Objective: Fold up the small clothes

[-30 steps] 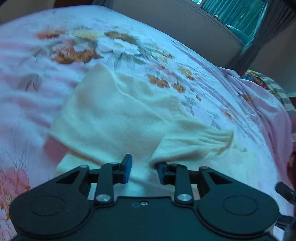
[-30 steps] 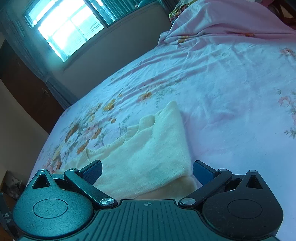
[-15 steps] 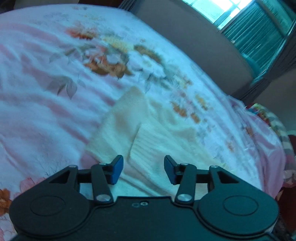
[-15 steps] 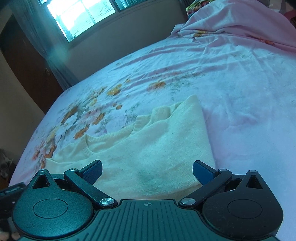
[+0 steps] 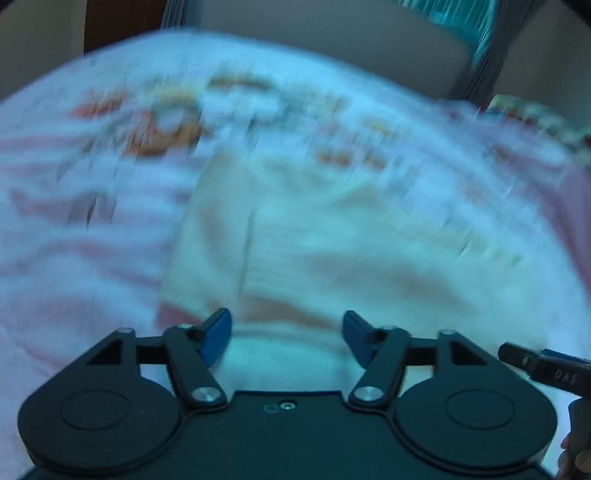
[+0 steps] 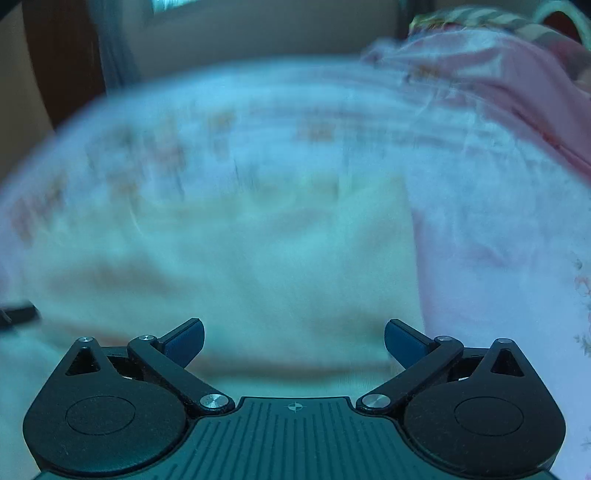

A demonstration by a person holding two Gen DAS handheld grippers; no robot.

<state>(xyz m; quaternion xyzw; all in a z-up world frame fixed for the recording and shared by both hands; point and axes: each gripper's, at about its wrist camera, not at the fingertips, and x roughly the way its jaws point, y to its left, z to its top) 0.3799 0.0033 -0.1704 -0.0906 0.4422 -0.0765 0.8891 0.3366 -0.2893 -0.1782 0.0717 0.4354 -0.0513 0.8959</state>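
Note:
A cream knitted garment (image 5: 332, 251) lies flat on the bed, partly folded, blurred by motion in both views; it also fills the middle of the right wrist view (image 6: 277, 266). My left gripper (image 5: 286, 334) is open and empty, just above the garment's near edge. My right gripper (image 6: 293, 339) is wide open and empty, over the garment's near right part. Part of the right gripper (image 5: 543, 367) shows at the left wrist view's right edge.
The bed is covered by a pink floral sheet (image 5: 92, 206). A bunched pink cover (image 6: 509, 85) lies at the far right. A wall and curtained window (image 5: 476, 33) stand beyond the bed.
My left gripper has opened wider, let go of the sleeve and swung across the garment. Both cameras have dropped lower and nearer the garment, moving fast enough to blur.

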